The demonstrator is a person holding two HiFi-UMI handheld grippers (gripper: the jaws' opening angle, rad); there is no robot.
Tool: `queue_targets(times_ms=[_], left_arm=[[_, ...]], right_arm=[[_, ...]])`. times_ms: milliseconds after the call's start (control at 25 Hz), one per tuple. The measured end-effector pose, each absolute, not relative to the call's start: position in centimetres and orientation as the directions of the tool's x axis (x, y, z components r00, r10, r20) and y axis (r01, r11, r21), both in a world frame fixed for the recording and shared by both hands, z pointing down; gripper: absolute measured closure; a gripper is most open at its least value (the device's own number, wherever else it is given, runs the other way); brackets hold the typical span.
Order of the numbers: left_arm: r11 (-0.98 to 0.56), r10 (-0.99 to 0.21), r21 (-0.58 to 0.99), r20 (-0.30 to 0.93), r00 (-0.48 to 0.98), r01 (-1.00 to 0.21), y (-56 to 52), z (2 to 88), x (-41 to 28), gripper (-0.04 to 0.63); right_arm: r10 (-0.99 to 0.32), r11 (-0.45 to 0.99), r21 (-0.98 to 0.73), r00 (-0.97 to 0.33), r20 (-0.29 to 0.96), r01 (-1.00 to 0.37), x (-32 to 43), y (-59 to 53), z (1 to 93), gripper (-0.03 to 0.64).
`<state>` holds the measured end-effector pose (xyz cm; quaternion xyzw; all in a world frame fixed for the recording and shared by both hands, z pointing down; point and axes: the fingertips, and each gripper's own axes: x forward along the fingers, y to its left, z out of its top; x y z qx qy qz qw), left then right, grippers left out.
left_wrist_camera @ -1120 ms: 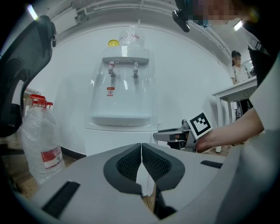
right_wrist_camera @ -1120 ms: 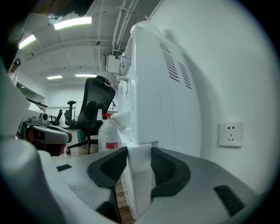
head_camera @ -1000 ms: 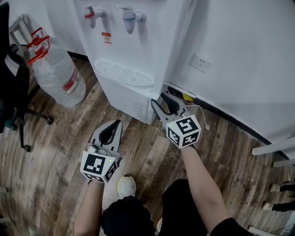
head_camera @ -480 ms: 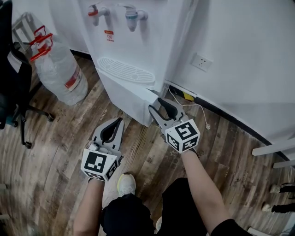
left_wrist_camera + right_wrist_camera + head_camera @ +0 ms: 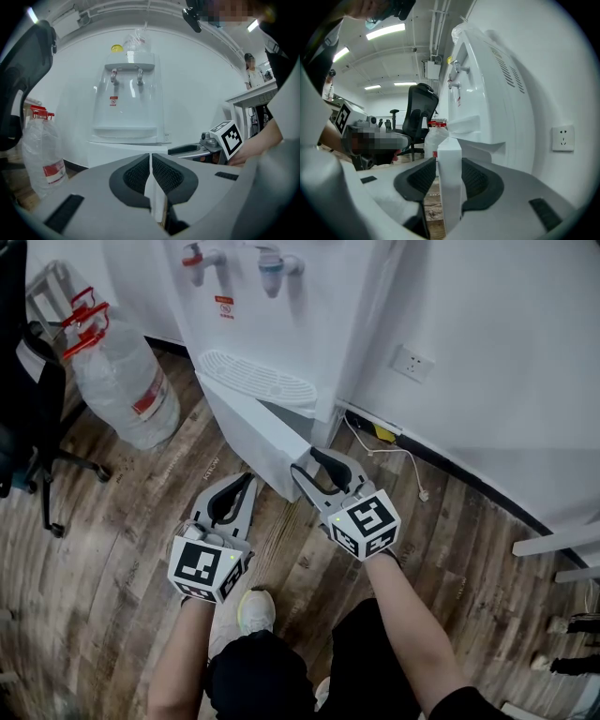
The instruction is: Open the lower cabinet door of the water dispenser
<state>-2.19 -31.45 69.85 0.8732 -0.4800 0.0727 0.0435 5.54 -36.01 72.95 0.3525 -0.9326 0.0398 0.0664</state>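
The white water dispenser (image 5: 272, 306) stands against the wall. Its lower cabinet door (image 5: 258, 432) is swung partly out from the body. My right gripper (image 5: 305, 472) is shut on the door's free edge (image 5: 449, 164), a white slab pinched between the black pads. The left gripper (image 5: 244, 486) hovers low in front of the dispenser, to the left of the door edge, shut with nothing in it. In the left gripper view its jaws (image 5: 151, 176) meet in a thin line, with the dispenser (image 5: 129, 108) straight ahead and the right gripper (image 5: 187, 150) to the right.
A large clear water bottle (image 5: 117, 381) with a red cap lies left of the dispenser, beside a black office chair (image 5: 28, 427). A wall socket (image 5: 411, 364) and a white cable (image 5: 398, 460) are at the right. The person's shoe (image 5: 255, 613) rests on the wooden floor.
The right gripper has moved left and towards the person with the door edge in it, and the door has swung further out. The left gripper has stayed put.
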Motion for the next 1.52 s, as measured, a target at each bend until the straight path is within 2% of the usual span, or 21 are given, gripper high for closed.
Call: queue_targets(times_ms=[320,520,760,1520], left_arm=[[-0.514,-0.845,-0.005,0.175,0.505,-0.858,-31.3,70.1,-2.4,0.571],[-0.515,-0.845,-0.018,0.179,0.504,-0.857,-30.9,70.0,-2.3,0.533],[-0.500,-0.855,-0.032,0.180,0.487,-0.865,-30.6,70.0,-2.6,0.447],[-0.440,-0.890,-0.103,0.179,0.419,-0.892,-30.1,69.5,-4.4,0.336]], right_arm=[[-0.614,0.781,-0.040,-0.778,0.136,-0.623,3.7,-34.2,73.0,0.433],[-0.588,0.801,-0.039,-0.798,0.128,-0.597,2.6,-33.0,72.9,0.434],[-0.555,0.826,-0.039,-0.823,0.126,-0.563,1.0,-31.6,73.1,0.434],[-0.457,0.884,-0.032,-0.879,0.137,-0.465,-3.3,-28.5,73.6,0.440]])
